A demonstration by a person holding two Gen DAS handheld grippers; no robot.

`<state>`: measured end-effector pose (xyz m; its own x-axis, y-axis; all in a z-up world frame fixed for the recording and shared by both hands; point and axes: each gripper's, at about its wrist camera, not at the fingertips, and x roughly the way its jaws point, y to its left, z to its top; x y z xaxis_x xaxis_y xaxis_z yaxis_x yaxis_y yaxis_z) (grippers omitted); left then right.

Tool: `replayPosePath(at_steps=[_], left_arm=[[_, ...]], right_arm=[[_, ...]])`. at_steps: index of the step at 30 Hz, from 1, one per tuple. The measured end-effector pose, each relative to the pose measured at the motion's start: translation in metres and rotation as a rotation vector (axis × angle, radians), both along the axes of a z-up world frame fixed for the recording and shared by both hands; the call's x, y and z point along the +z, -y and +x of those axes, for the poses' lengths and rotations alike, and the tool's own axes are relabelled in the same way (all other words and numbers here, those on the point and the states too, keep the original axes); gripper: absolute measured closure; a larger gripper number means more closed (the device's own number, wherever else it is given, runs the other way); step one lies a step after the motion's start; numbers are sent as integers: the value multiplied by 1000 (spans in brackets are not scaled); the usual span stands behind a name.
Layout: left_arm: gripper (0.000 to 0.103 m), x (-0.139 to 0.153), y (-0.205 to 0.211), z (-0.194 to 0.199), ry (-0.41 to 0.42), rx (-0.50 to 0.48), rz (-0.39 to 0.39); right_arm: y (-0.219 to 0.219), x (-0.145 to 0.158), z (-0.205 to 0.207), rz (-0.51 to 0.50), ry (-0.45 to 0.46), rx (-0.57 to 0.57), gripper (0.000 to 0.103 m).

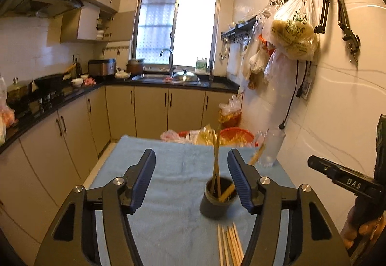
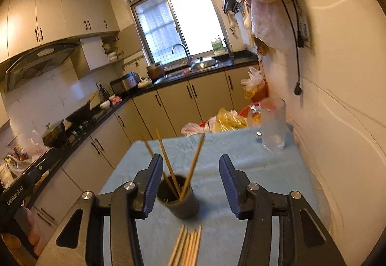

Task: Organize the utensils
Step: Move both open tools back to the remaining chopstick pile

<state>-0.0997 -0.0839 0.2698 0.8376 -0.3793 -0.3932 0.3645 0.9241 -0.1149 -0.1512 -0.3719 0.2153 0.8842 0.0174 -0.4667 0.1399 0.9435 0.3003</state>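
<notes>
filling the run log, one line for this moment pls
tongs: left open, right open | dark cup: holds chopsticks | loose chopsticks: on blue towel

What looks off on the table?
Nothing is spilled or broken. Sorting is unfinished: a bundle of loose chopsticks lies flat on the blue cloth in front of the dark holder cup, which holds only a few, splayed apart.

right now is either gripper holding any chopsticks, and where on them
Nothing is held. The left gripper and right gripper are both open and empty; chopsticks stand loose in the dark cup.
</notes>
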Motion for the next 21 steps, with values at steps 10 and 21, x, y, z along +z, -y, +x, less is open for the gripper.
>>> replayPosePath(at_steps=[10,21], left_arm=[[40,-70,-32,-55,-123,63,17],[40,-162,-7,-63,-326,-29,132]], right_arm=[[3,-58,-69,-51,-149,-4,42],[-54,-168,-78,-23,-296,195,44]])
